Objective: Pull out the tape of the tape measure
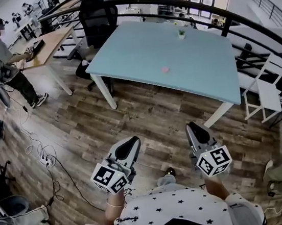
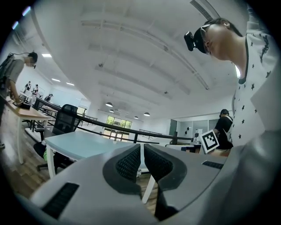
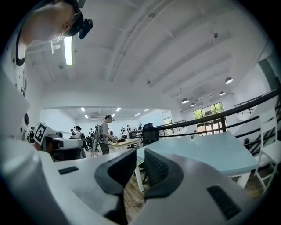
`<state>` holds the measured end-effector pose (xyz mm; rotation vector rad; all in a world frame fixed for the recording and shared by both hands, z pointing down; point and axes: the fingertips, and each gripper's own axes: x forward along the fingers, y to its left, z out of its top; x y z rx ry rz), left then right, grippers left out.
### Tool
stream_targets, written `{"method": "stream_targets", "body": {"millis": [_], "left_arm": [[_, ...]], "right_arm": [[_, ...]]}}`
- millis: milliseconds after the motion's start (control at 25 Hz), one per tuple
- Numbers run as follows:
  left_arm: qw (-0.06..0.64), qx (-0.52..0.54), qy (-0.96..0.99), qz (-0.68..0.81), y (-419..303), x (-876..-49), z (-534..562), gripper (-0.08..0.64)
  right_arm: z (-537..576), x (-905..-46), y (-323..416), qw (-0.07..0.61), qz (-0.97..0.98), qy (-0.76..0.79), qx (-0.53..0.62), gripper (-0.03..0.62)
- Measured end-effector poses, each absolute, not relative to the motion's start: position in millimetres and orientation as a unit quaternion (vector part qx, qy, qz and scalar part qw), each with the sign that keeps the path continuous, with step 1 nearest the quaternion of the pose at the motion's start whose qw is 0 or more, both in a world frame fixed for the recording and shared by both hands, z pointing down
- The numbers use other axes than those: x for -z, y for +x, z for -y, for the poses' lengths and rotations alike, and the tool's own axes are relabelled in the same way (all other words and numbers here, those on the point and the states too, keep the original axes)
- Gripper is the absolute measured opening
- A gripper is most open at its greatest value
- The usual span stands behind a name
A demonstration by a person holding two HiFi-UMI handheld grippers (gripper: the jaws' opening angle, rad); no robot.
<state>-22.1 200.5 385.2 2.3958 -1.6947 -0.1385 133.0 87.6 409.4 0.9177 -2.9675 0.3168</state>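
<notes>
The left claw (image 1: 133, 141) is held at the lower middle of the head view, and its jaws are seen pressed together in the left claw view (image 2: 142, 147), with nothing gripped. The right claw (image 1: 192, 126) is held beside it, apart from it; in the right claw view (image 3: 140, 154) a narrow gap is seen between its jaws, so it is released and empty.

A pale blue bench (image 1: 137, 48) is seen in the upper middle of the head view, well apart from both claws. On it a small pink thing (image 1: 166, 69) lies near the middle and a small green and white thing (image 1: 181, 34) stands near the far edge. Which of them is the tape measure cannot be told at this size.

Between the claws and the bench, wooden floor (image 1: 146, 114) and a white bench leg (image 1: 218, 114) are seen. A black office chair (image 1: 96, 17) is placed at the bench's far left corner, and a white chair (image 1: 262, 94) at its right. A wooden desk (image 1: 52, 41) with a standing person (image 1: 8, 60) is seen at the upper left, with cables (image 1: 44, 159) on the floor below.
</notes>
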Motion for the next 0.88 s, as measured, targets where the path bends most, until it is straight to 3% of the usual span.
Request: {"method": "stream_targets", "body": {"millis": [880], "left_arm": [[0.124,0.024,0.799,0.588,2,-396,-113,0.046]], "right_arm": [[-7,-432,170,0.005,0.944,0.303,-0.128,0.055]]}}
